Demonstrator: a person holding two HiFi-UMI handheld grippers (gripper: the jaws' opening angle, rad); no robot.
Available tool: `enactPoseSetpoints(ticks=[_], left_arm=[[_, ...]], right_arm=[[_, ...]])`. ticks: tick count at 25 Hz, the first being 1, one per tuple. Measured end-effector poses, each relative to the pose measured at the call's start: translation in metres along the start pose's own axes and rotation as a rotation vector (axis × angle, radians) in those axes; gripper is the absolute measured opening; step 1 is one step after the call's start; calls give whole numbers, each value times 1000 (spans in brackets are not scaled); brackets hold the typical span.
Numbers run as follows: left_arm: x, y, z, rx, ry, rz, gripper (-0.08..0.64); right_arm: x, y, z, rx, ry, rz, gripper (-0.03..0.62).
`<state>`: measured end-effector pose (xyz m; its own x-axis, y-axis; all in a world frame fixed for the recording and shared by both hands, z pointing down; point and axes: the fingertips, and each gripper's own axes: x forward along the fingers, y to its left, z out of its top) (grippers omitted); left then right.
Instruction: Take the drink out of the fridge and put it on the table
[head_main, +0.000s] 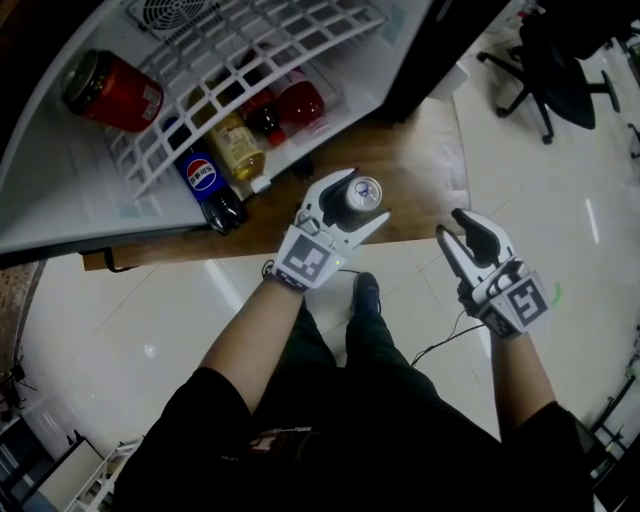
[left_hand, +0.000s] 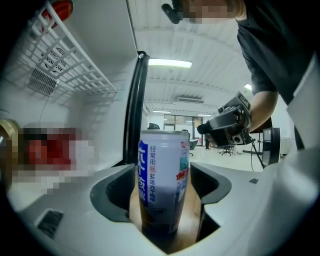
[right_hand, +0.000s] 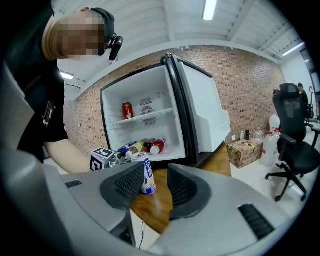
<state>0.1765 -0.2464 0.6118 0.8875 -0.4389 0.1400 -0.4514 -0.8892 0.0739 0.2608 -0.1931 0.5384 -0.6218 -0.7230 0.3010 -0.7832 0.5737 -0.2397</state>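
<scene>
A white and blue drink can (head_main: 363, 193) stands upright on the wooden table (head_main: 425, 160), just in front of the open fridge (head_main: 60, 180). My left gripper (head_main: 357, 202) is around the can, one jaw on each side. In the left gripper view the can (left_hand: 164, 175) has a small gap to each pad, so the jaws are open and not pressing on it. My right gripper (head_main: 452, 224) hovers open and empty to the right, over the floor just off the table's edge. Its own view shows the can (right_hand: 146, 175) farther off, beyond its jaws.
Inside the fridge a red can (head_main: 112, 92) lies on the wire shelf. A Pepsi bottle (head_main: 208, 180) and other bottles (head_main: 270, 115) lie below it. A black office chair (head_main: 555, 70) stands at the far right on the pale floor. A cardboard box (right_hand: 245, 150) sits further along the table.
</scene>
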Motion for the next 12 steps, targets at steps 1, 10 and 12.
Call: enactPoseSetpoints(ticks=[1, 10, 12], left_arm=[[-2, 1, 0, -21, -1, 12, 359], [-107, -29, 41, -238, 26, 147, 302], [-141, -41, 68, -253, 4, 170, 228]], right_arm=[[0, 0, 1, 0, -2, 1, 175], [-23, 26, 26, -19, -27, 79, 175], [-31, 37, 34, -30, -26, 118, 173]])
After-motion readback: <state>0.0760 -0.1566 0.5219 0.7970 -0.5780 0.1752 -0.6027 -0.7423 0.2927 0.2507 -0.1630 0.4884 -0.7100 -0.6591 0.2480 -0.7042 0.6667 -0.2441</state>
